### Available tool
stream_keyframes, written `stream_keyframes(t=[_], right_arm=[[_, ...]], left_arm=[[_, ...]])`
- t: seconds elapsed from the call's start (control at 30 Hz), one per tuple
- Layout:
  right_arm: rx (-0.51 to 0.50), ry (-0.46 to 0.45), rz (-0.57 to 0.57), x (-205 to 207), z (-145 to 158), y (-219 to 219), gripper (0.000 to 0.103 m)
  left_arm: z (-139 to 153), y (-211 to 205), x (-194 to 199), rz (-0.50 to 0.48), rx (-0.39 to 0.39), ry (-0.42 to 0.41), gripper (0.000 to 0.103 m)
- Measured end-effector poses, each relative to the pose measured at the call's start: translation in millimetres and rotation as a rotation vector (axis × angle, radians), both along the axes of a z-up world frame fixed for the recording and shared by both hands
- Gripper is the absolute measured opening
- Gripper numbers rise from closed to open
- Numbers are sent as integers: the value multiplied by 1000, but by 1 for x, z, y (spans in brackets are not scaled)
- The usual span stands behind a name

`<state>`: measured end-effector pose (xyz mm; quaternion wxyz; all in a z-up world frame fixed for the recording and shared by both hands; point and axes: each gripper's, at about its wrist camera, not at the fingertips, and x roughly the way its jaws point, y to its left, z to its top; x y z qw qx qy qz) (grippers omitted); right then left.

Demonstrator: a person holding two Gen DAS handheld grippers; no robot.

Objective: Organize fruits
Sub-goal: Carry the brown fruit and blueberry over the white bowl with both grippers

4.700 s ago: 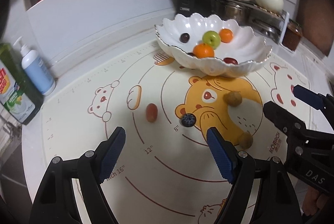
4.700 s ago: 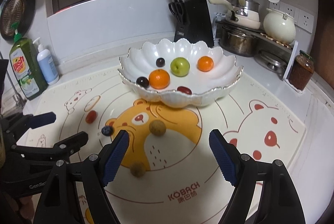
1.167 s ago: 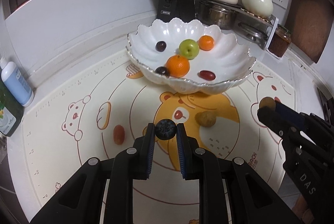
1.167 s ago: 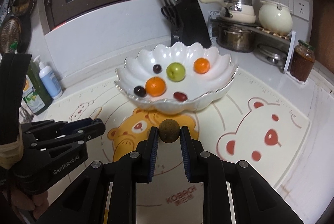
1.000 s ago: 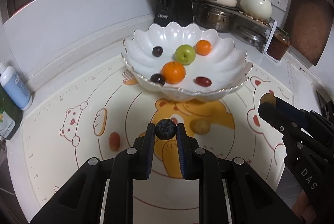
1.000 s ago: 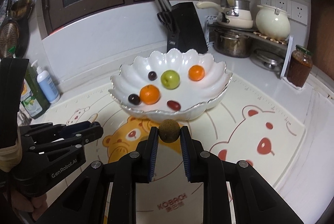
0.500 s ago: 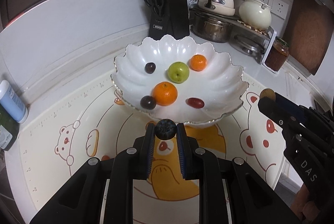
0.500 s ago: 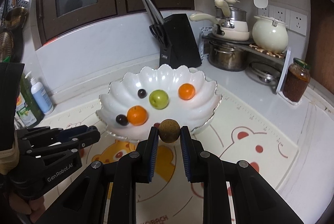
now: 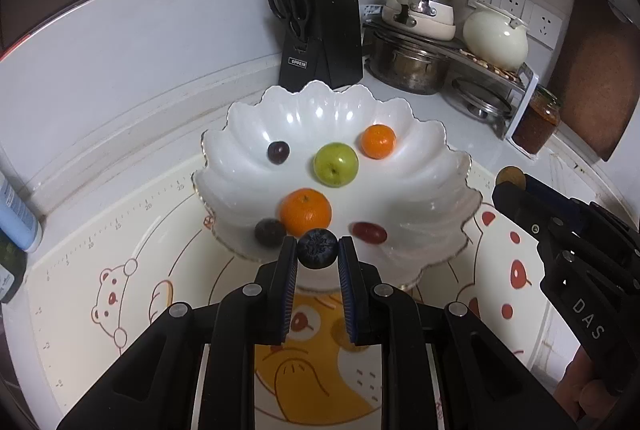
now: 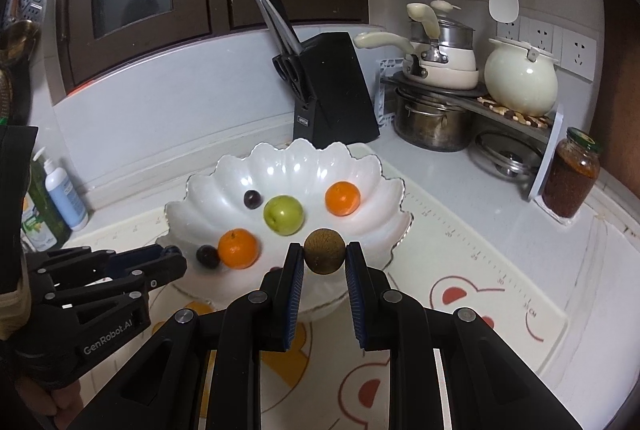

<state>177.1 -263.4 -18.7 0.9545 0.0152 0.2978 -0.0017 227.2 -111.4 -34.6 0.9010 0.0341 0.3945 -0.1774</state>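
Left claw (image 9: 317, 256) pinches a dark blueberry (image 9: 317, 248) between its 2 blue pads, and the right claw (image 10: 323, 257) pinches a round brown fruit (image 10: 324, 251) the same way, both fruits sitting right at the fingertips. What matters for the coming move is that the white scalloped bowl (image 9: 424, 165) lies straight ahead of and below each claw: in the left wrist view the blueberry sits in line with the near rim, just this side of the big orange (image 9: 305, 211) and between a dark grape (image 9: 270, 232) and a red grape (image 9: 369, 232). In the right wrist view the brown fruit overlaps the near rim, just right of the green apple (image 10: 283, 214). Neither claw looks clearly nearer, and both probably need to go a little farther forward over the rim before letting go. Being round, neither fruit has a long axis to line up.
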Motion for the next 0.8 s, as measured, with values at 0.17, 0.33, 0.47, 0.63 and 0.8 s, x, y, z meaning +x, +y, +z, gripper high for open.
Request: stream_keyframes(t=[0.17, 0.33, 0.47, 0.63, 0.8], right_arm=[[-6, -1, 13, 12, 2, -5, 23], [0, 13, 14, 27, -1, -12, 23], [6, 26, 12, 36, -6, -17, 23], [6, 45, 14, 45, -13, -20, 23], [4, 59, 43, 52, -18, -20, 23]], left_arm=[[1, -5, 11, 2, -1, -1, 21], [0, -12, 26, 11, -2, 0, 21], [-5, -18, 32, 12, 0, 9, 21], [-14, -22, 38, 16, 2, 28, 21], [-16, -22, 39, 13, 1, 31, 22]])
